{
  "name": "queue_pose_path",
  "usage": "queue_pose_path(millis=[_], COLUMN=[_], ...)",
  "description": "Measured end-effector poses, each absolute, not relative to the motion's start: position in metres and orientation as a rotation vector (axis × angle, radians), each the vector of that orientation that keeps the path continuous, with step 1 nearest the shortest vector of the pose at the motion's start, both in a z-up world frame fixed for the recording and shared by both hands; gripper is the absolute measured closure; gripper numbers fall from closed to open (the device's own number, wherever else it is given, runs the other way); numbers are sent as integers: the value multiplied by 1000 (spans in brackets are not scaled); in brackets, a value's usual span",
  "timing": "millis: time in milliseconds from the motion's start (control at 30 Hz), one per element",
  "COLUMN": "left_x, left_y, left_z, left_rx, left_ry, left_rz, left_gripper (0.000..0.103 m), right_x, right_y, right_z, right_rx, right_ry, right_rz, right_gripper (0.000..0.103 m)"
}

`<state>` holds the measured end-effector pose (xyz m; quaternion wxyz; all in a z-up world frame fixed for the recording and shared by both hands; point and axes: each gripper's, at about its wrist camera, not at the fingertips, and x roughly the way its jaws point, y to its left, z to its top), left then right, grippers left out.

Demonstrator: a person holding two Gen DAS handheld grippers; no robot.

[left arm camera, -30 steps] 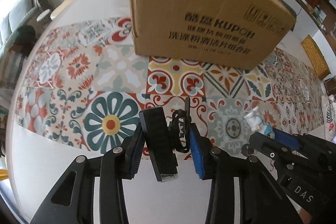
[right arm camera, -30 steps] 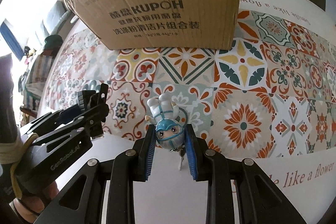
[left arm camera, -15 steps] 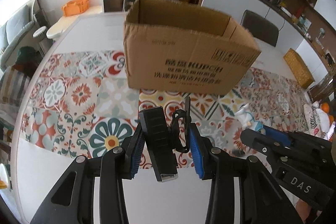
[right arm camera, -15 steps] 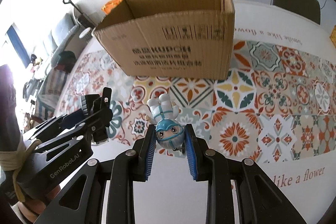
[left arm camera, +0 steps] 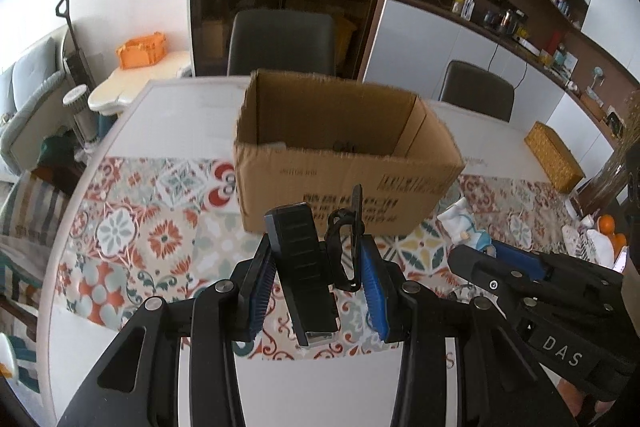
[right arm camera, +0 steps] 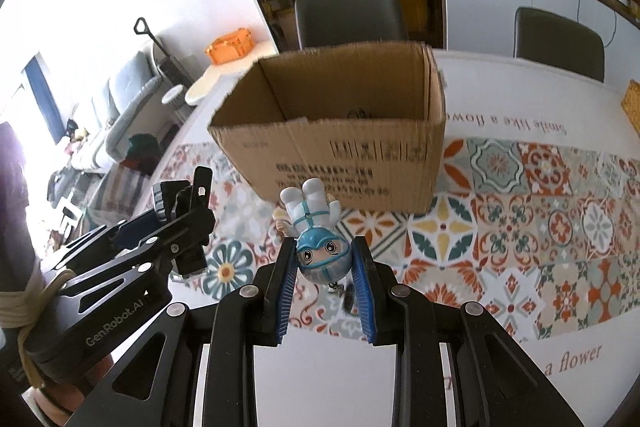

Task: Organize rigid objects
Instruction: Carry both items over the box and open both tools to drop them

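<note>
An open cardboard box stands on the patterned tablecloth, with some small dark items lying inside it. My left gripper is shut on a black ribbed holder with a clip, held above the table in front of the box. My right gripper is shut on a small white and blue toy figure, gripped by its head with its legs pointing toward the box. In each wrist view the other gripper shows at the side: the right one and the left one.
The white table carries a tiled-pattern cloth. A woven yellow box sits at the table's far right. Dark chairs stand behind the table. An orange crate rests on a side table to the left.
Both grippers have risen with their objects and tilted up, so the box now looks smaller and lower and its open top and inside have come into view.
</note>
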<state>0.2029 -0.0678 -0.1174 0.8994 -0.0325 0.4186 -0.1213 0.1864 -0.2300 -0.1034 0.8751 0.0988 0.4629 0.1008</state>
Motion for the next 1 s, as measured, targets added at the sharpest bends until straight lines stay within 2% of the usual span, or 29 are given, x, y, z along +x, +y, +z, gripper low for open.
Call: queue_pose_path(millis=[633,1000], left_x=[232,265], left_y=[-65,-71], left_z=[-47,-24], left_rx=[-43,-34], left_ry=[696,668], left_rz=[-274,-285], left_gripper=[62,62], right_x=[212,244], right_y=[-228,-233], right_z=[-38,-17], right_rx=[202,197], right_ry=[798,757], right_rz=[228,233], right_gripper=[75,75])
